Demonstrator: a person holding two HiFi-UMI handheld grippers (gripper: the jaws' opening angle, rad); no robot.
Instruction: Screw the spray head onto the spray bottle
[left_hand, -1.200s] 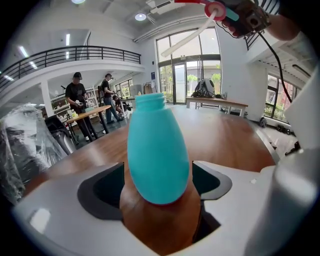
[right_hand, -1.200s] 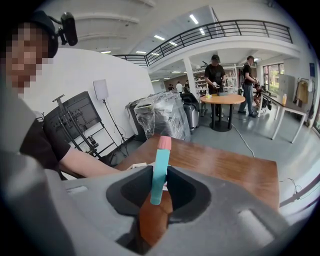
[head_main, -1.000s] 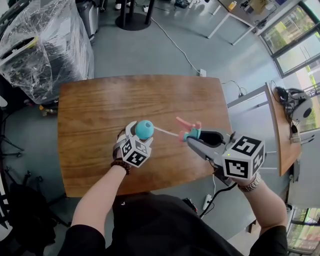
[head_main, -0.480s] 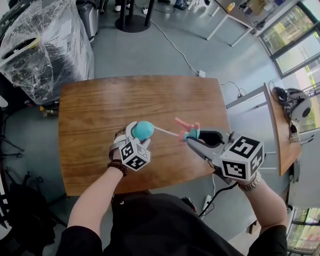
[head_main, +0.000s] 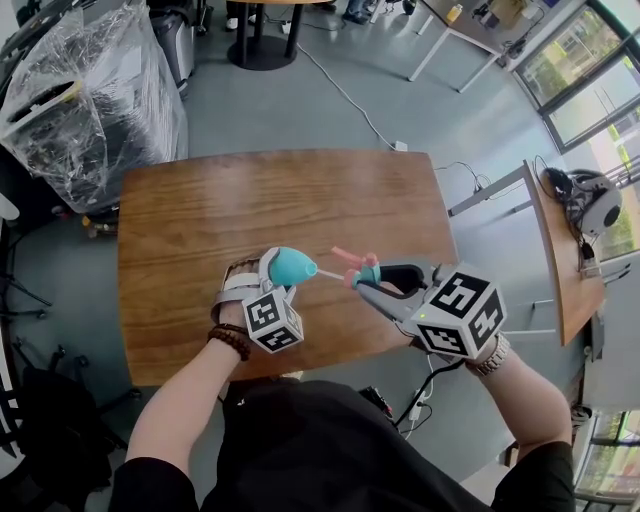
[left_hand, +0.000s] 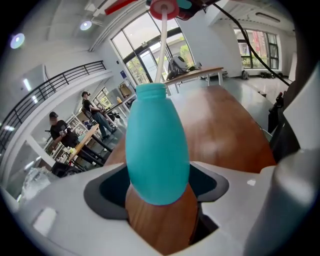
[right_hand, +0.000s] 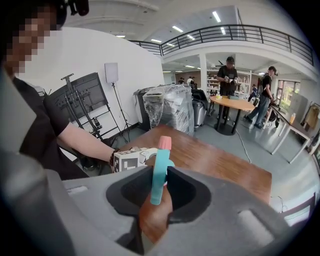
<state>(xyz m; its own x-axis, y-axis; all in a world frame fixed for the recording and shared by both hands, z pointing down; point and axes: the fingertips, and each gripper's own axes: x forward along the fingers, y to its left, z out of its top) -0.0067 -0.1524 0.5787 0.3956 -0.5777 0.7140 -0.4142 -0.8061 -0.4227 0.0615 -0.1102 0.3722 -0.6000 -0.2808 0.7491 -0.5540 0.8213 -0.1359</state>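
The spray bottle (head_main: 292, 264), teal and egg-shaped, is sitting tilted between the jaws of the left gripper (head_main: 278, 276) in the head view, above the near part of the wooden table (head_main: 200, 210). Its neck is pointing toward the spray head (head_main: 362, 272), which the right gripper (head_main: 377, 280) is holding just beside it. A thin white dip tube (head_main: 328, 271) is bridging the gap between the two.

In the left gripper view, the jaws have just been closing a little and are pressing on the spray bottle's (left_hand: 157, 150) rounded lower body. The dip tube (left_hand: 161, 50) is running down into the open neck, while the pink collar (left_hand: 164, 6) is hanging well above it, not yet seated.

In the right gripper view, the jaws are clamping the narrow teal body of the spray head (right_hand: 159, 170), its pink tip pointing toward the left gripper's marker cube (right_hand: 127, 159) beyond.

The risks look like these. The bottle's smooth, curved side is giving the jaws little purchase, so it may spin or slip once twisting begins. The bottle is tilted, so the collar may meet the threads crooked and cross-thread. A sideways push may kink the tube or pull it out of the neck.
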